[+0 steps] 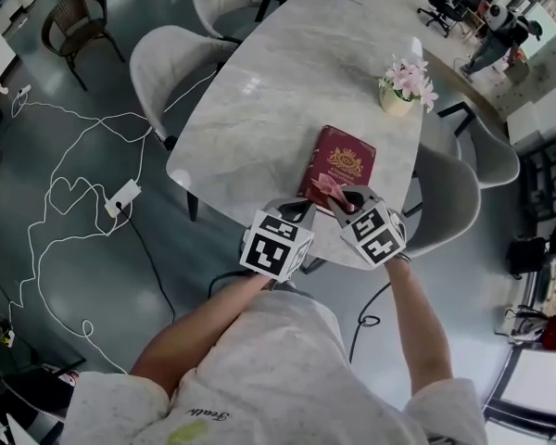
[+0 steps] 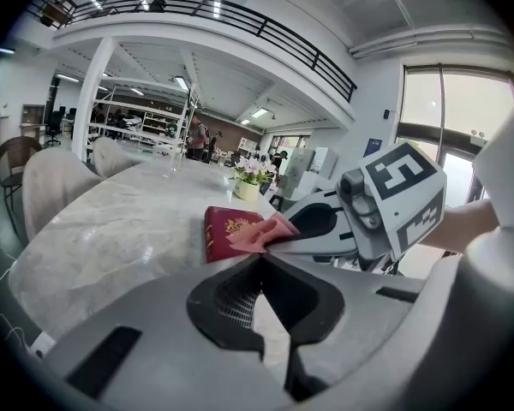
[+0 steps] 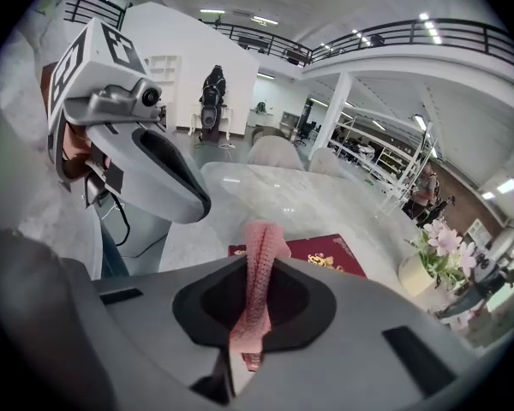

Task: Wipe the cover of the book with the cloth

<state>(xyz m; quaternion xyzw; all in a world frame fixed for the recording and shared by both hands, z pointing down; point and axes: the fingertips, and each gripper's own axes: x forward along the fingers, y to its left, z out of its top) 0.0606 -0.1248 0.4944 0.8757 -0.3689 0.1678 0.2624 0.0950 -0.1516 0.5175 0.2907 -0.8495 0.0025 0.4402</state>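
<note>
The left tool (image 1: 298, 209) is hovering at the near edge of the bench (image 1: 287, 82), just left of the book's near end. In its own view its jaws are pressing together with nothing between them, so it is idling empty.

The book (image 1: 343, 160) is lying flat, cover up, close to the bench's near edge and toward its right side. It is dark red with a gold crest. It is looking stiff and flat, probably a hard or glossy cover, and light enough that it may be sliding on the smooth marble once rubbed. Steadying it at its near left corner or along its left edge with the empty tool seems sensible. That would be leaving the rest of the cover free for wiping.

The pink cloth (image 3: 264, 236) is sitting over the near end of the cover. Whether it is actually pressing on the cover is not clear. It is soft, thin and limp, so it is bunching into a narrow fold and will be dragging rather than pushing. Taking it near 1 end, as here, is leaving a free flap ahead of the tips to lay on the cover.

The right tool (image 3: 255, 262) is clamping that cloth, with 1 end poking forward past the tips and the other trailing behind them.

Further along the bench's right edge, a small pot of pink flowers (image 1: 403, 86) is standing well apart from the book.
</note>
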